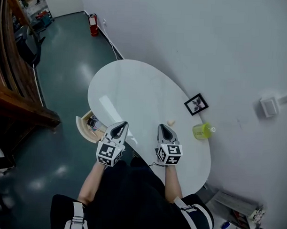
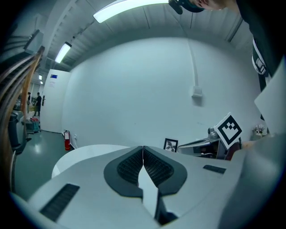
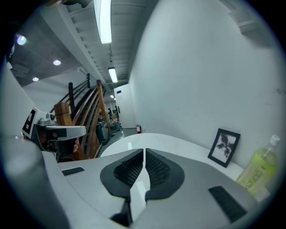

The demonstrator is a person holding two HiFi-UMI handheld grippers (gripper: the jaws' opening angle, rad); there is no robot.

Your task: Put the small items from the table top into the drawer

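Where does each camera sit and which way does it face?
Head view: on the head, looking steeply down at the table; arms, left gripper and right gripper show.
Left gripper view: along its shut jaws, toward the wall.
Right gripper view: along its shut jaws, down the table.
All share the picture frame.

No words, numbers or brand names can be read anywhere. The marker cube (image 1: 109, 153) on the left gripper (image 1: 118, 127) and its twin on the right gripper (image 1: 164, 128) carry only black-and-white square code patterns, no letters. Any print on the yellow-green bottle (image 3: 255, 169) by the right-hand edge of the worktop (image 1: 135, 88) is too blurred to read. A small blue sign (image 2: 53, 77) beyond the worktop's far end is too small to make out.
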